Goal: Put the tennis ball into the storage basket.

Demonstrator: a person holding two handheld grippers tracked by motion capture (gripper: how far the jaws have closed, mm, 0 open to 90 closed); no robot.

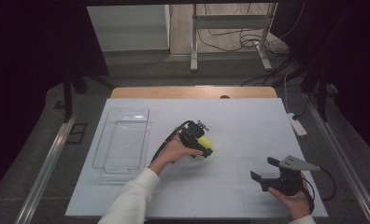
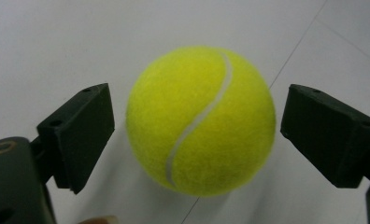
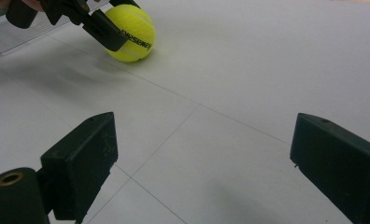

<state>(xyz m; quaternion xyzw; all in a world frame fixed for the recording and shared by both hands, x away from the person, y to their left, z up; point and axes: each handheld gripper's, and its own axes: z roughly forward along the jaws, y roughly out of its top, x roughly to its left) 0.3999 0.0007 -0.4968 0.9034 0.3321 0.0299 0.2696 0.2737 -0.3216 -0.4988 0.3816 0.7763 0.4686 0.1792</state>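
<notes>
The ball [image 2: 201, 120] is yellow with a white curvy line on it. It sits on the white table [image 1: 248, 126], near the middle. The left gripper [image 1: 204, 145] comes down around it, one jaw on each side. In the left gripper view there is a thin gap between each jaw and the ball, so the jaws are not pressing on it. They are released and hold nothing. The ball rests on the table by itself.

In the right gripper view the ball [image 3: 131, 32] shows far off near the top, with black letters on its side. The left gripper [image 3: 106, 25] is there too, and one of its dark jaws stands in front of the ball.

The right gripper [image 1: 262, 169] is near the front right corner of the table, well apart from the ball. A hand [image 1: 297, 201] holds it from below. Its jaws are spread wide, with nothing but bare table between them.

A clear tray [image 1: 109, 140] lies on the left part of the table, well apart from the ball. The left hand [image 1: 174, 151] comes out of a white sleeve [image 1: 129, 203] and holds the left gripper. A black cable [image 1: 167, 140] curls back from that gripper over the hand.
</notes>
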